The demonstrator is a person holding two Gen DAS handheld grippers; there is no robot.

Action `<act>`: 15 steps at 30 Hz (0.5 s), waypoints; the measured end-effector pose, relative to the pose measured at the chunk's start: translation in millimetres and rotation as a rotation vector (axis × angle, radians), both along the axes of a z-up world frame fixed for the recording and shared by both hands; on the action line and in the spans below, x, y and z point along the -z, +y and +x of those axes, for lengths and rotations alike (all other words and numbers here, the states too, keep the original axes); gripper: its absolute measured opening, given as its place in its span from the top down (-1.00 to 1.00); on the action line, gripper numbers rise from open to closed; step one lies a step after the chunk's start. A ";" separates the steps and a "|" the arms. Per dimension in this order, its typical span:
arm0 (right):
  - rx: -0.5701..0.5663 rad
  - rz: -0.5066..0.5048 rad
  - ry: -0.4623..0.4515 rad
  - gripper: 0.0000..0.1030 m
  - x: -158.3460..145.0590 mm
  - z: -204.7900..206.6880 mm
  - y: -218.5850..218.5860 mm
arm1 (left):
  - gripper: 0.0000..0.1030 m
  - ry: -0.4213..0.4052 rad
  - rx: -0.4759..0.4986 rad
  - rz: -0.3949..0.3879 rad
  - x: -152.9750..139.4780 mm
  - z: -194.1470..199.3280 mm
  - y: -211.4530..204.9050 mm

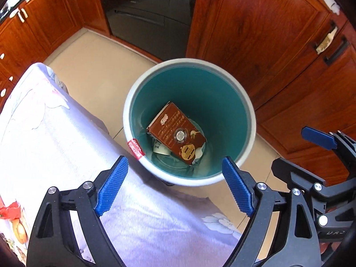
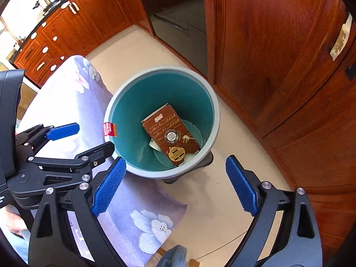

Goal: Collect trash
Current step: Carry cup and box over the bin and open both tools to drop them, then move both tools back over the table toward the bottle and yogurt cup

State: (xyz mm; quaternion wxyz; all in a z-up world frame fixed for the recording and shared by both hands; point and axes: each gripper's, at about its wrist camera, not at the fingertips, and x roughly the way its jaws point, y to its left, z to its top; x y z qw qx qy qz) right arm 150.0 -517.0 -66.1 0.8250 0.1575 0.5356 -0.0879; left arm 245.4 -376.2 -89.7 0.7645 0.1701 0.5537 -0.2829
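We found both the left tongs (image 1: 174, 185) and right tongs (image 2: 175, 185) spread wide with nothing between them, poised above the bin (image 1: 249, 102) on the floor beside the cloth-covered counter (image 1: 55, 133). A brown carton (image 1: 176, 132) lay at the bin's bottom. We judged the drop step finished; next move calls for returning to the counter for more trash.

Both wrist cameras look steeply down from above a cloth-covered table (image 1: 55, 133) edge, near the floor bin (image 1: 249, 111). Both views share the bin, table corner and wooden cabinets (image 2: 278, 55).
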 end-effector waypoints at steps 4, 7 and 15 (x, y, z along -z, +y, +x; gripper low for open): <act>-0.016 -0.024 -0.019 -0.69 -11.7 -7.1 8.4 | -0.74 -0.020 -0.016 -0.020 -11.4 -9.0 9.2; -0.029 -0.032 -0.038 -0.70 -21.7 -12.5 18.9 | -0.80 -0.036 -0.033 -0.036 -20.3 -15.8 21.3; -0.087 -0.041 -0.103 -0.81 -50.6 -30.2 62.2 | -0.85 -0.100 -0.070 -0.061 -49.4 -44.4 71.4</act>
